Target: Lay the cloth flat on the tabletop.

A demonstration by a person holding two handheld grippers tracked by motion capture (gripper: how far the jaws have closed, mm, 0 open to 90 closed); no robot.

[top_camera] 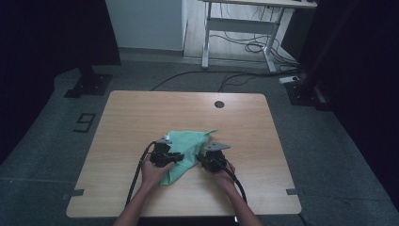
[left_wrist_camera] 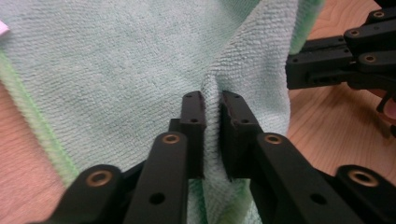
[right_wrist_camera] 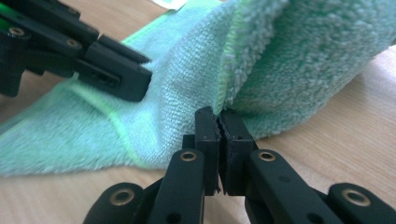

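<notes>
High view: green cloth (top_camera: 188, 149) lies crumpled near the middle of the wooden desk (top_camera: 141, 117), toward the person's side, with one corner pointing toward the far right. Both hands sit at its near edge, well inside the desk's border.

Left gripper view: left tongs (left_wrist_camera: 212, 100) pinching a raised fold of the cloth, terry pile gathered between the jaws, which stand nearly closed with only the fabric's thickness between them. A brighter green hem runs down the cloth's left side. The other gripper's black links show at upper right, just beside the cloth.

Right gripper view: right tongs (right_wrist_camera: 217, 116) pressed together on the cloth's stitched edge, where the fabric lifts off the desk and curls over. The left gripper's jaws show at upper left, biting into the cloth farther along.

Step in hand, as I judge it: both grips are set on the near edge, cloth not yet raised or spread. This looks like the start of a fold or a straightening.

Next move calls for lifting both tongs together, keeping the pinch firm, and drawing them apart to tension the edge before carrying it over. Uneven lift would let the thin right-hand bite slip.

Floor beyond the desk carries loose cables (top_camera: 244, 47).
</notes>
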